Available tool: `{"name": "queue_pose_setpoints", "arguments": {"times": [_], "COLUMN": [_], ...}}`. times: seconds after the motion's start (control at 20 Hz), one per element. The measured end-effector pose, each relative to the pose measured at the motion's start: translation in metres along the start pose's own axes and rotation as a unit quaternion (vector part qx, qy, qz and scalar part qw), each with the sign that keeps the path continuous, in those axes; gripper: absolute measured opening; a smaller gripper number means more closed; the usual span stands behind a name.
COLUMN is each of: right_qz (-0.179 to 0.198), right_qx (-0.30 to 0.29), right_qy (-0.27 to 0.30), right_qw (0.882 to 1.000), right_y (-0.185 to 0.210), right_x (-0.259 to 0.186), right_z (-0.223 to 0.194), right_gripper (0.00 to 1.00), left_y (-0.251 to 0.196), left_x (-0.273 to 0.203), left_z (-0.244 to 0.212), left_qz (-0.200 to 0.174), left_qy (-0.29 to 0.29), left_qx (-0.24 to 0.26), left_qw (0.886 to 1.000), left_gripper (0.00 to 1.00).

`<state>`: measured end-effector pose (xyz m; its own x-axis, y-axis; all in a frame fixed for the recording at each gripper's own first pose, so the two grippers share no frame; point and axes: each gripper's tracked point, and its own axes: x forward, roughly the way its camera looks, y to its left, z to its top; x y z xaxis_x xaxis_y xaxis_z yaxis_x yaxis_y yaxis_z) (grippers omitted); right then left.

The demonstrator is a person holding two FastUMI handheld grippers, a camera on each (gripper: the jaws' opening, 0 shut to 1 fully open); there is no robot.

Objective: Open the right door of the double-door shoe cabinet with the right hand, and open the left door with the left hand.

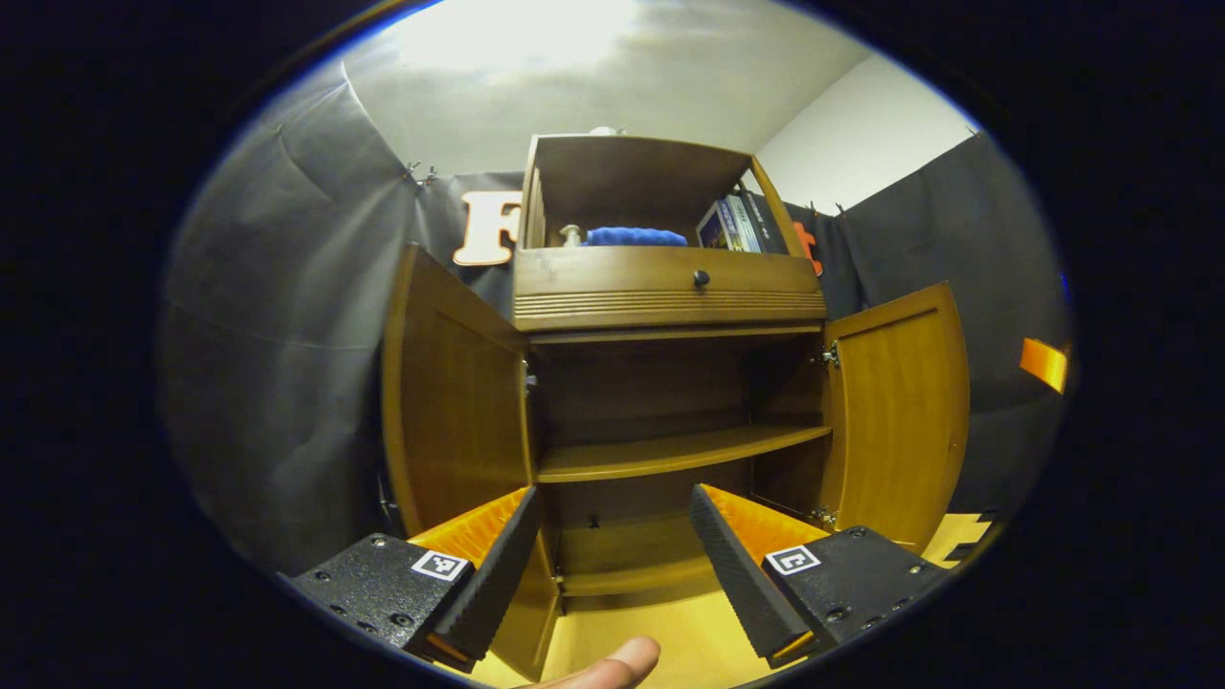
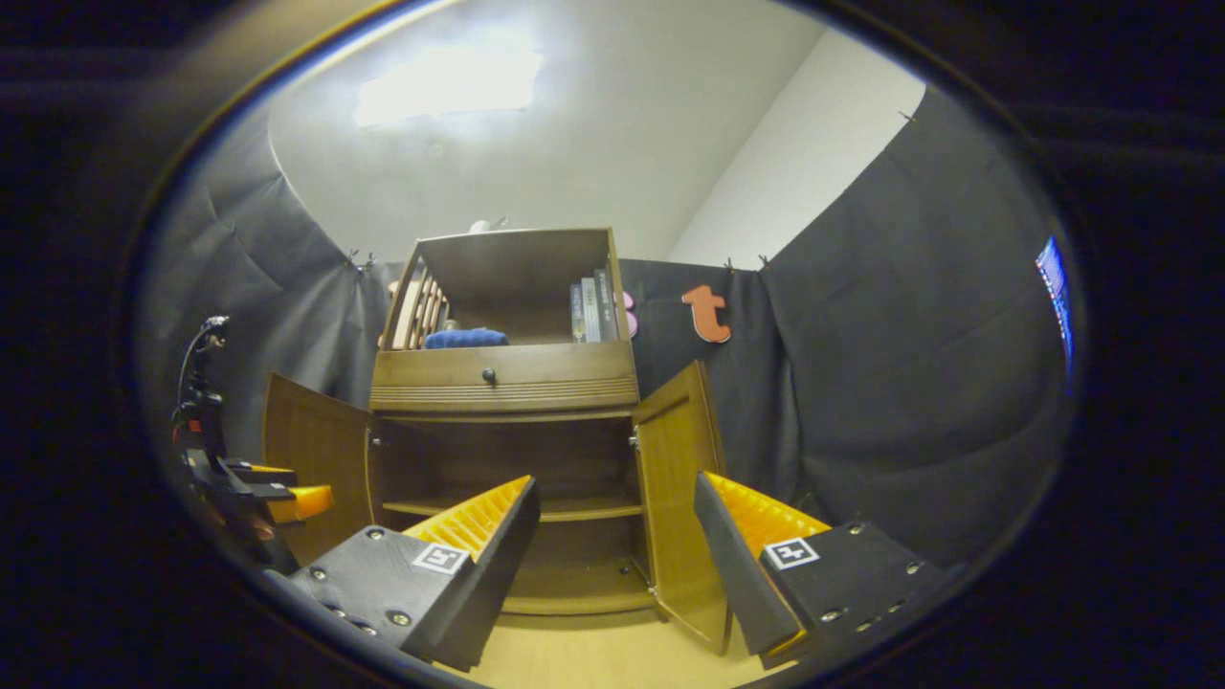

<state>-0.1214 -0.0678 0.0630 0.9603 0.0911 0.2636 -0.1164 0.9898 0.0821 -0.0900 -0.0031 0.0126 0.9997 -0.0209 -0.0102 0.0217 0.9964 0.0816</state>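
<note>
The shoe cabinet (image 1: 670, 287) is seen with both doors swung wide; the left door (image 1: 455, 402) and right door (image 1: 900, 411) are angled outward from it; the left tongs (image 1: 608, 565) and right tongs (image 2: 617, 565) are held spread apart before it, grasping nothing.

Setting: recording booth dressed as a home corner, walled by dark cloth (image 2: 861, 383) clipped up below a white ceiling (image 2: 593, 144). Furnishing: wooden shoe cabinet (image 1: 670, 287) at 12 o'clock, both doors open; books (image 1: 732, 225) and a blue cloth (image 1: 636, 235) in its top compartment. Floor: pale wood (image 2: 593, 651) at 6 o'clock.
</note>
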Motion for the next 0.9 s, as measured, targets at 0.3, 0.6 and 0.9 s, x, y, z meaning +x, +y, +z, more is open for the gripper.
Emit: {"name": "queue_pose_setpoints", "arguments": {"times": [0.3, 0.6, 0.9], "right_qz": [0.010, 0.043, 0.076], "right_qx": [-0.002, -0.025, -0.031], "right_qy": [0.012, 0.053, 0.091], "right_qw": [1.000, 0.997, 0.992], "right_y": [0.005, 0.027, 0.060], "right_x": [0.029, 0.067, 0.106], "right_z": [-0.026, -0.070, -0.117], "right_gripper": [0.96, 0.96, 0.96], "left_y": [-0.038, -0.052, -0.052], "left_x": [0.041, 0.086, 0.129], "left_z": [-0.025, -0.043, -0.070], "left_qz": [-0.016, 0.002, 0.030], "left_qy": [0.021, 0.031, 0.048], "left_qx": [-0.007, -0.027, -0.012], "left_qw": [1.000, 0.999, 0.998], "left_gripper": [1.00, 0.98, 0.99]}}
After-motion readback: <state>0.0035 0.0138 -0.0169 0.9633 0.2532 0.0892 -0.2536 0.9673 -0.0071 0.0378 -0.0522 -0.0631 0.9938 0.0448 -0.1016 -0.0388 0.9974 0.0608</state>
